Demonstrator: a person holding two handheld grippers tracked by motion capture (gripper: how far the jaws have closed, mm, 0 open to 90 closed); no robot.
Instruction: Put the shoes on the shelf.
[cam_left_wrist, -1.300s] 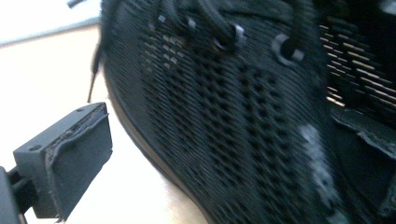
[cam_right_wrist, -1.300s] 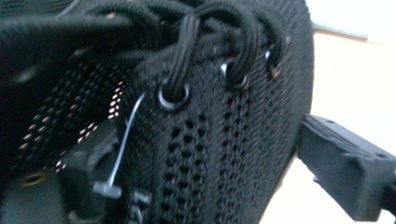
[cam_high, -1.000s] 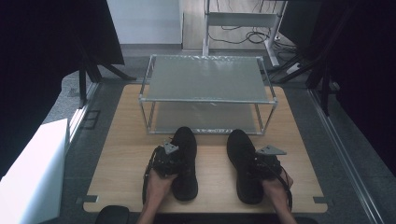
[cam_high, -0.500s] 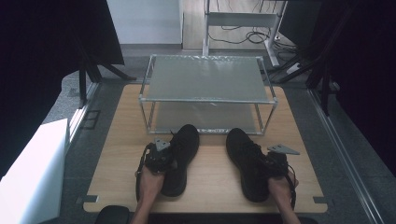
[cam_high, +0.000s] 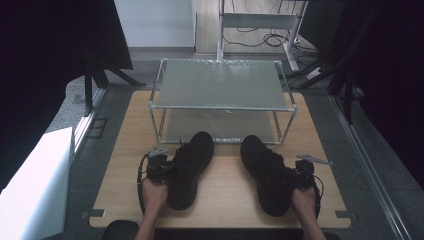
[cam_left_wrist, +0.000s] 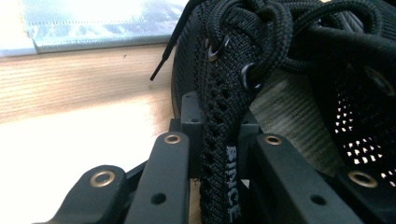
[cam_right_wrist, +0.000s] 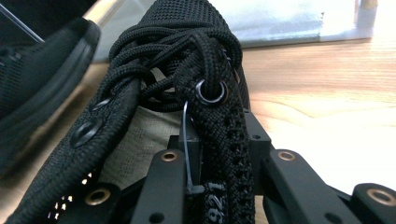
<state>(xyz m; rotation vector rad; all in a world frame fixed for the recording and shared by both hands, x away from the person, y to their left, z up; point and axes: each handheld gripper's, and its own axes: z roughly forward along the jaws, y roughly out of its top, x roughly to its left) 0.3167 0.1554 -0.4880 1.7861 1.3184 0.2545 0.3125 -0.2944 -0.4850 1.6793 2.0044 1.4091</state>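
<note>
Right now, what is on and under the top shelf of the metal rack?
The rack's top shelf is bare. Under it, the lower shelf looks bare too. The left shoe and right shoe lie in front. The frame bars hide small parts.

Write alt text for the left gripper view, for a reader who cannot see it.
The left gripper is clamped on the side wall of a black knit shoe, one black jaw outside and one inside the opening, beside its laces. The shoe rests on a pale wooden table, with a shiny grey rack shelf at the far edge.
</note>
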